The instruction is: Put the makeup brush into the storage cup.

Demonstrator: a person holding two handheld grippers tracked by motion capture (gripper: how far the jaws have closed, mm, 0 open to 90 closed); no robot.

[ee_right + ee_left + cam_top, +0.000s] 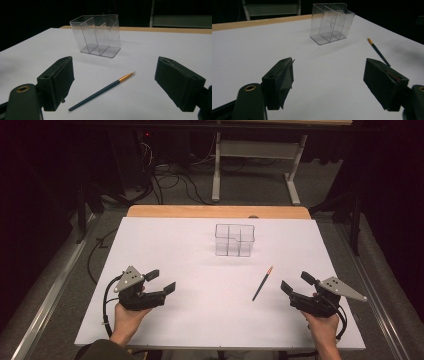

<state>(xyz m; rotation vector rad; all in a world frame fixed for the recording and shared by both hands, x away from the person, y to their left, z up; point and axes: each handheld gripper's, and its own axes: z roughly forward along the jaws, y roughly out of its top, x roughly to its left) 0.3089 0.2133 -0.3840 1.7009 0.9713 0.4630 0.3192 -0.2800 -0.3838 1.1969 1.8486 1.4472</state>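
The right claw (296,282) hangs released just above the worktop (200,320), jaws spread wide and holding nothing; the left claw (161,281) is likewise released and empty. The brush (102,90) lies flat just ahead of the right claw, between its jaws in the right gripper view, its gold-banded tip pointing away toward the clear holder (97,36), which stands upright farther ahead.

The step in hand looks like picking up the brush with the right claw. To do it well, lower the jaws so they straddle the dark handle near its middle, crosswise to its length, and bring the pads down almost to the worktop before closing, since so thin a handle may roll or slip out. The holder's compartments appear empty, though its clear walls make that hard to judge. The left claw, well apart, could steady the holder later.
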